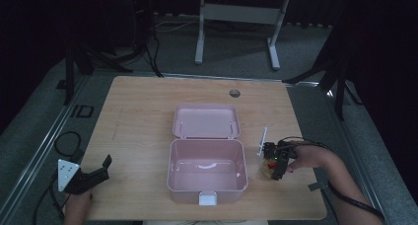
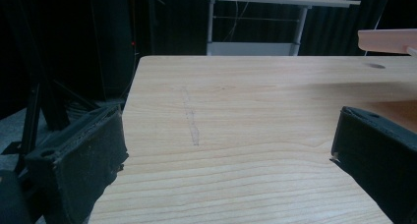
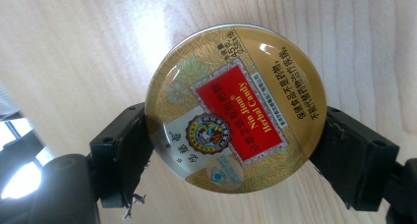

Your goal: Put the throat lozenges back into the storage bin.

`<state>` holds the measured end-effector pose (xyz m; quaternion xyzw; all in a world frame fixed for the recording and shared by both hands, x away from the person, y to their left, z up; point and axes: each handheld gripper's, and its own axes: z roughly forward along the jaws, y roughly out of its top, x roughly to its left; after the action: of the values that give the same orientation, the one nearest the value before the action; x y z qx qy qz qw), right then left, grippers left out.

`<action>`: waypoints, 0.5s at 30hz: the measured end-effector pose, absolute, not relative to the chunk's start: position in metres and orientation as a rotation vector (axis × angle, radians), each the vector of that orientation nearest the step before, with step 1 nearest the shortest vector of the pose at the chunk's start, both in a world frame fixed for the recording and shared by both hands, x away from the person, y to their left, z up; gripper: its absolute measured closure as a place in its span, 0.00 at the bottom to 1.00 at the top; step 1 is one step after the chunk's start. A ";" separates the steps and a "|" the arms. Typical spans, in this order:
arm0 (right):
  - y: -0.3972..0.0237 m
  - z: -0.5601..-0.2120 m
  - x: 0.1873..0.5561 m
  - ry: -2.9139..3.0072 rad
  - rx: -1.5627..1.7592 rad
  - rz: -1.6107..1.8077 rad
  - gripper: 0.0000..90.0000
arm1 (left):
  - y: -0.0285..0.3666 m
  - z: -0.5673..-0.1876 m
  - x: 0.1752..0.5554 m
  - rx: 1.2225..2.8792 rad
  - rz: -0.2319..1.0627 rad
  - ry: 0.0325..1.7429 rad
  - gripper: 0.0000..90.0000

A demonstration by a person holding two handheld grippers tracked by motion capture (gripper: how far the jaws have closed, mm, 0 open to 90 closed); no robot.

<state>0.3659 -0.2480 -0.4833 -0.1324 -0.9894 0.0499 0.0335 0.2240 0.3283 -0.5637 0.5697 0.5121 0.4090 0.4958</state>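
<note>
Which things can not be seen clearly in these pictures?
- Round tin, high view: too small, and the right gripper covers most of it.
- Pink box, left gripper view: cut off by the right edge.
- White object beside the box, high view: too small to identify.

We see an open pink box [image 1: 207,171] at the counter's [image 1: 138,121] near edge, a white stick [image 1: 262,140] to its right.

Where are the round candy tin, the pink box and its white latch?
round candy tin [image 3: 236,108], right gripper view, on the red label of its lid.
pink box [image 1: 171,166], high view, on its left wall.
white latch [image 1: 207,199], high view, on the tab at the box's front.
</note>
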 end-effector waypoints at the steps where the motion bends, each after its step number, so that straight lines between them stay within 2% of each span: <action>1: -0.248 -0.483 0.366 -3.044 -0.407 0.153 0.22 | 0.328 -0.564 0.224 1.380 0.991 1.241 0.01; 15: -0.245 -0.420 0.351 -3.054 -0.431 0.141 0.22 | 0.328 -0.564 0.224 1.379 0.991 1.245 0.01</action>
<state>0.3506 -0.2453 -0.4201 -0.1396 -0.9888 0.0458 0.0269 0.2242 0.3282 -0.5636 0.5690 0.5136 0.4090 0.4951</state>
